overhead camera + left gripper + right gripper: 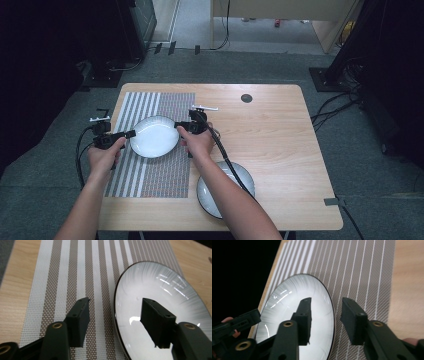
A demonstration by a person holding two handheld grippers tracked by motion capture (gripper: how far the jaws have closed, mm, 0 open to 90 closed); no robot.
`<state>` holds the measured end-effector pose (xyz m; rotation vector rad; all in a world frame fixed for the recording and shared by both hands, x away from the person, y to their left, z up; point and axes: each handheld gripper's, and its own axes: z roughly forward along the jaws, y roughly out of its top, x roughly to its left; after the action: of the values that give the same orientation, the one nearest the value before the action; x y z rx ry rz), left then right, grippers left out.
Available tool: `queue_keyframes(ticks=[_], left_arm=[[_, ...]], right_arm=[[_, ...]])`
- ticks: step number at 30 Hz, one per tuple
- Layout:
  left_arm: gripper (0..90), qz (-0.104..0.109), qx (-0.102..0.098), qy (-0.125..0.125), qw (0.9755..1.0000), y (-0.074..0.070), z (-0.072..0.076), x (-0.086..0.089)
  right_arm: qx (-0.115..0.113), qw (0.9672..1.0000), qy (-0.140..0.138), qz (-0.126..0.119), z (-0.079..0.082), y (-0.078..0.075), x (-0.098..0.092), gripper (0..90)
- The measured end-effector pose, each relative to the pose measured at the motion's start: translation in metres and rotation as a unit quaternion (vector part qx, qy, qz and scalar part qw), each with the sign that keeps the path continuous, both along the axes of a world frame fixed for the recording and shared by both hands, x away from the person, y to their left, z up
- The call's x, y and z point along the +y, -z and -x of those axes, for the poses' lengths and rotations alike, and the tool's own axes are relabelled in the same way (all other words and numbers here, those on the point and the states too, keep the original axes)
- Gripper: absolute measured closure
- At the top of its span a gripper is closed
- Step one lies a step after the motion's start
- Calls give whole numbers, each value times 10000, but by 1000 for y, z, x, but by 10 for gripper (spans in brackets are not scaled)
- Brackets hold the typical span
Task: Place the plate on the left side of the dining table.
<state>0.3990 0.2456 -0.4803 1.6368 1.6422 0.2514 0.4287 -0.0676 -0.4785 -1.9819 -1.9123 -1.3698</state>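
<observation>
A: Where is the white plate (154, 136) at this moment?

B: It lies on the striped placemat (150, 175), in the upper half of the mat, flat on the weave. The placemat covers the left part of the wooden bench (280, 135).

A: And the two claws?

B: They stand on opposite sides of that plate. In the high view the left claw (131, 134) is at the plate's left rim and the right claw (178, 125) is at its right rim. Each one is held in a hand (105, 156).

A: Is the left claw gripping the plate?

B: No. In the left gripper view the left claw (115, 315) is open: one jaw is over the placemat (75, 277), the other is over the inside of the plate (160, 290), and the dark rim passes between them with free space on both sides.

A: The right claw also?

B: It is the same. In the right gripper view the right claw (325, 315) straddles the rim of the plate (287, 302) with a gap on each side, so it presses on nothing.

A: Is something else on the bench?

B: Yes, a second plate (247, 182) lies on the bare wood just to the right of the placemat's lower corner, partly under the person's right forearm. A small dark round cap (246, 98) sits far beyond the mat, near the back edge.
</observation>
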Motion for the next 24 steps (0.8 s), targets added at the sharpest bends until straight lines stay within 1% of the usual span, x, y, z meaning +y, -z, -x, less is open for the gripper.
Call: queue_keyframes(ticks=[2, 3, 4, 5, 7, 11, 13, 14, 16, 22, 24], left_arm=[[384, -3, -33, -20, 10000, -5, 3, 0], [372, -14, -6, -32, 10000, -8, 4, 0], [360, -30, 44, -22, 10000, -11, 6, 0], [344, 14, 47, -14, 10000, -14, 7, 0], [285, 54, 11, 44, 10000, -19, 10, -1], [218, 96, -110, 149, 9998, -28, 17, -5], [176, 96, -216, 313, 9992, -31, 21, -7], [175, 91, -237, 337, 9991, -33, 22, -8], [175, 70, -296, 383, 9988, -36, 26, -11], [175, 95, -522, 482, 9974, -48, 36, -16], [175, 87, -589, 529, 9968, -52, 40, -18]], right_arm=[[-285, 9995, -87, 105, 2, -6, -4, 566], [-396, 9990, -122, 175, 4, -10, -6, 542], [-471, 9985, -152, 233, 5, -13, -8, 527], [-517, 9982, -181, 260, 6, -17, -10, 506], [-550, 9979, -220, 258, 9, -24, -16, 453], [-632, 9973, -290, 231, 15, -39, -26, 380], [-723, 9964, -361, 238, 19, -44, -32, 356], [-787, 9956, -451, 230, 21, -47, -36, 338], [-851, 9951, -458, 187, 24, -51, -41, 340], [-936, 9942, -501, 148, 33, -59, -60, 330], [-966, 9937, -532, 196, 37, -62, -66, 328]])
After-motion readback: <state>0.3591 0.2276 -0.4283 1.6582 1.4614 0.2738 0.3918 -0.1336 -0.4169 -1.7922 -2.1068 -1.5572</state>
